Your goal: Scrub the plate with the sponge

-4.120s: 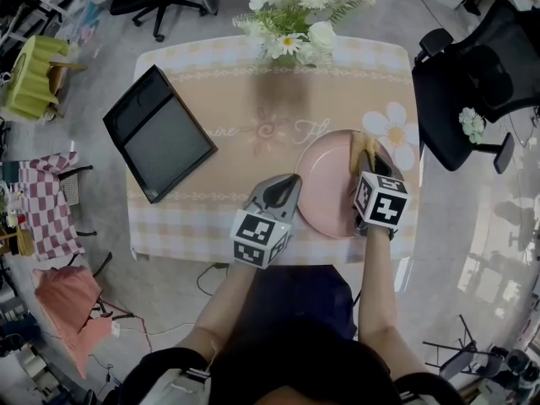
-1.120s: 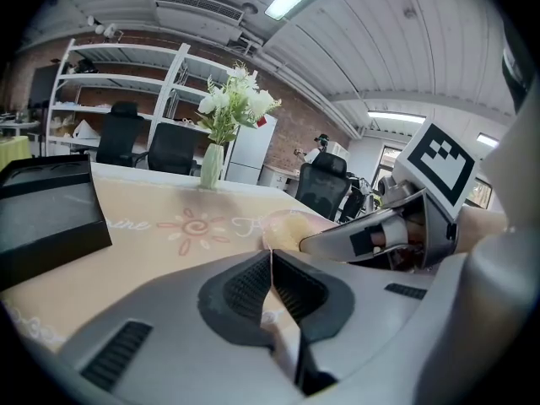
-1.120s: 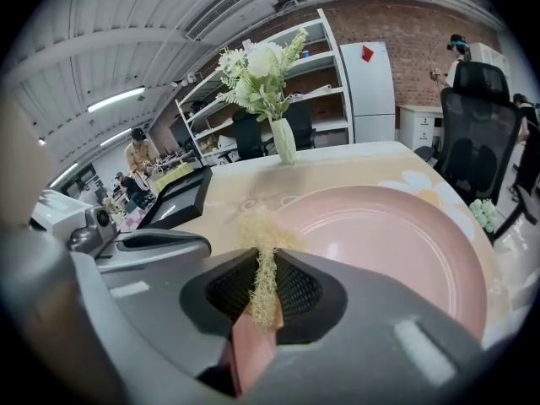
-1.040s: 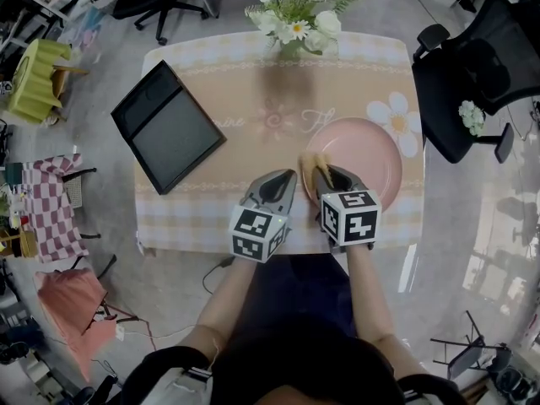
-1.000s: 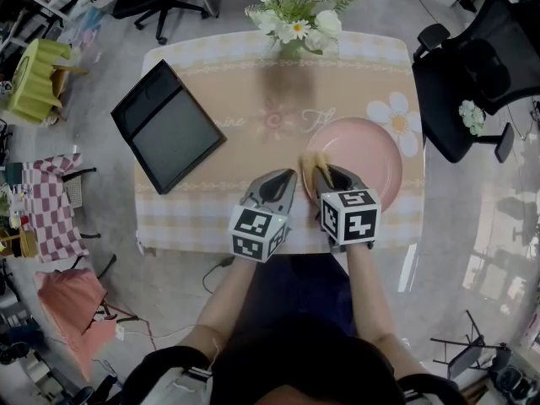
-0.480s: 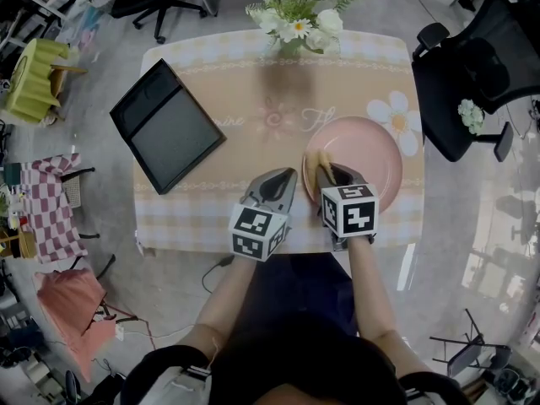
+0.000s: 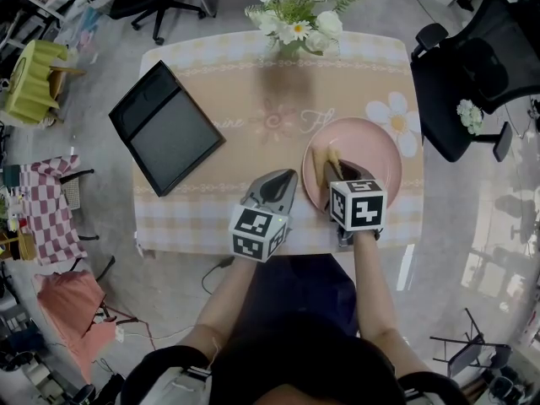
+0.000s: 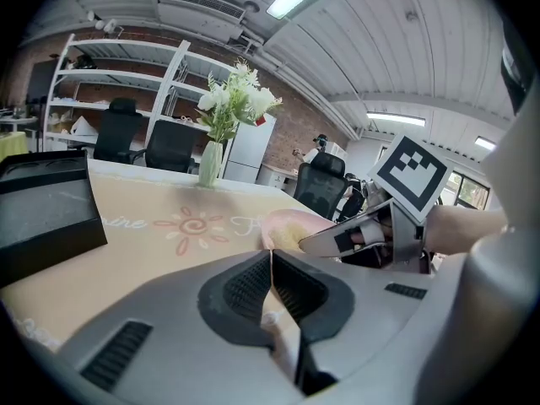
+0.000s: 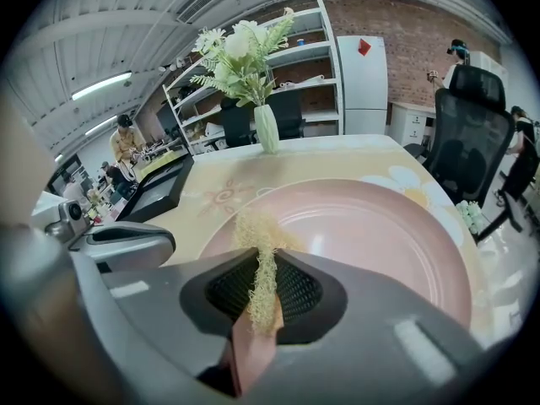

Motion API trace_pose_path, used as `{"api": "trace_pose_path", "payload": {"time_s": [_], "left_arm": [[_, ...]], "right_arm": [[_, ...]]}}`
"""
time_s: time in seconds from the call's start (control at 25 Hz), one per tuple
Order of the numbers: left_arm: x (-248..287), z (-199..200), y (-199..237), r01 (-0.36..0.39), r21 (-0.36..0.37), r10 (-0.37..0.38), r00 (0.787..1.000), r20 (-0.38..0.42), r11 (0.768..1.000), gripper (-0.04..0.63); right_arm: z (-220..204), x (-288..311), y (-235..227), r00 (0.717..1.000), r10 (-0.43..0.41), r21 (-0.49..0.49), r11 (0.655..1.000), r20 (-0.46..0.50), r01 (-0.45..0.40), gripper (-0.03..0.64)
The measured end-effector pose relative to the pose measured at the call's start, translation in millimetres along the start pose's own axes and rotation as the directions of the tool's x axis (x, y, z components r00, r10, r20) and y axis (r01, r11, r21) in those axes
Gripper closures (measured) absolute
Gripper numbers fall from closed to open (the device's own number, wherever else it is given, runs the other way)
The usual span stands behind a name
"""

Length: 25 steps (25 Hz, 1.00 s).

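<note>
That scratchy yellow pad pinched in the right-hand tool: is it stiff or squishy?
Probably squishy: the thin yellow fibrous sponge looks squeezed nearly flat between the shut jaws of the right gripper. It is likely light and floppy too, since its free end fans out loosely over the round pink plate instead of holding a firm edge.

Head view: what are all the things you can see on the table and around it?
table: one, peach cloth with a checked border, centre
plate: one, pink, table's right front
sponge: one, yellowish, over the plate's left part
tray: one, black, table's left side
vase of flowers: one, white blooms, table's far edge
office chairs: several, black, on the floor right of and beyond the table
left gripper: one, grey, shut with nothing in it, near the table's front edge
right gripper: one, grey, shut on the sponge, at the plate
</note>
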<state>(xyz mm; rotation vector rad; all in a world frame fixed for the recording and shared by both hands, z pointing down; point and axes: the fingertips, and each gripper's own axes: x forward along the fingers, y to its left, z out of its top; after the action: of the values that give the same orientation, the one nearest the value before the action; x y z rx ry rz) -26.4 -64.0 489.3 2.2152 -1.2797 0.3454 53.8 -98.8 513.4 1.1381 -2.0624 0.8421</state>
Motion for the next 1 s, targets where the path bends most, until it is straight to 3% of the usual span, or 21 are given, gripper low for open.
{"api": "trace_pose_path", "payload": {"time_s": [1.0], "left_arm": [[9, 3, 4, 0.004, -0.027, -0.004, 1.000, 0.001, 1.000, 0.580]], "right_arm": [[13, -3, -44, 0.997, -0.075, 0.093, 0.993, 0.020, 0.073, 0.560]]}}
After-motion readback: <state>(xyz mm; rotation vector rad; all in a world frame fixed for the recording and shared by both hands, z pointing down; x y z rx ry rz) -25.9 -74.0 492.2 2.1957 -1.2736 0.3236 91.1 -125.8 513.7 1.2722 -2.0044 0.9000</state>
